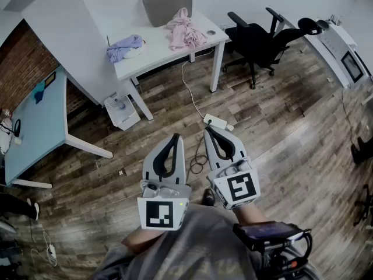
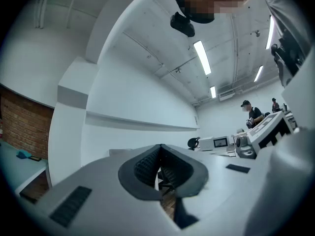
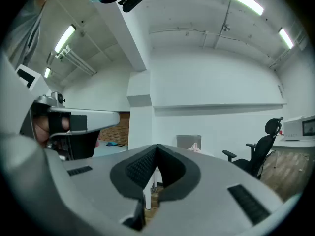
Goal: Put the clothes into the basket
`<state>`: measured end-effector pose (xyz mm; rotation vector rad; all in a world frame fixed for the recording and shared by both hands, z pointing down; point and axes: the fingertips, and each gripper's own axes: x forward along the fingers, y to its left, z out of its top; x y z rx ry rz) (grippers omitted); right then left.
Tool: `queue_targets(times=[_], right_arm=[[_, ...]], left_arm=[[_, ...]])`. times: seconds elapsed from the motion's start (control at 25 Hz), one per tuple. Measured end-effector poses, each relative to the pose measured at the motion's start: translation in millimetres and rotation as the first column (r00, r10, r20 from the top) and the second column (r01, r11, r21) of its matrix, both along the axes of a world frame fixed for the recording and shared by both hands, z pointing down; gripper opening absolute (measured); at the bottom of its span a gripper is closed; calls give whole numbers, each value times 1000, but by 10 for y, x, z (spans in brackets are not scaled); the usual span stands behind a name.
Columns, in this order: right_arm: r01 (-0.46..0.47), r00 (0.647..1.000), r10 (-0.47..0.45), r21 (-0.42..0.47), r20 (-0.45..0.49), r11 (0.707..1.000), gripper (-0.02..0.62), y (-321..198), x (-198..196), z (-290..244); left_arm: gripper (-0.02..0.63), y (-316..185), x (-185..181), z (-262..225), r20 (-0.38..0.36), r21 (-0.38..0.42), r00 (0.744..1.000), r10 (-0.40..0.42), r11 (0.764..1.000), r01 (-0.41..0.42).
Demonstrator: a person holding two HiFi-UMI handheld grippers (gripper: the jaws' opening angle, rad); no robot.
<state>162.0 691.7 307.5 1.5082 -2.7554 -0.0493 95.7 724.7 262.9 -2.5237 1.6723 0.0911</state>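
bearing clothes (image 1: 185, 31): wht desk (image 1: 154, 46), wood flr (image 1: 291, 130)

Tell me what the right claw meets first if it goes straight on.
The way looks free up to the white table; there the right claw would likely reach the grey basket or pink garment; depth unclear.

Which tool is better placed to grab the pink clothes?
Right, probably. The right tool and left tool are both shut, empty and far from the table, but the right one points toward the pink clothes; the left lines up more with the purple cloth.
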Motion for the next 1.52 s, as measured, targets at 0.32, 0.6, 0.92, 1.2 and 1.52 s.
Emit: queue_targets(times=[0.32, 0.6, 0.92, 1.2, 1.52], right_arm=[[8, 1000, -8, -2, 15, 1000, 6, 13, 207, 20], [23, 999, -23, 0, 29, 1000, 6, -48, 472, 47], [63, 995, -59, -44, 80, 997, 6, -145, 626, 130], [114, 992, -109, -78, 64, 990, 8, -259, 398, 239], [160, 987, -158, -85, 30, 984, 8, -641, -56, 337]], left_arm=[[8, 17, 207, 2, -2, 1, 1000, -7, 1000, 7], [8, -38, 489, 23, -3, -7, 1000, -16, 1000, 16], [8, -66, 668, 62, 16, -22, 999, -31, 999, 32], [8, -127, 425, 158, 17, -43, 995, -103, 994, 103], [8, -477, -72, 279, -28, -46, 985, -168, 985, 167]])
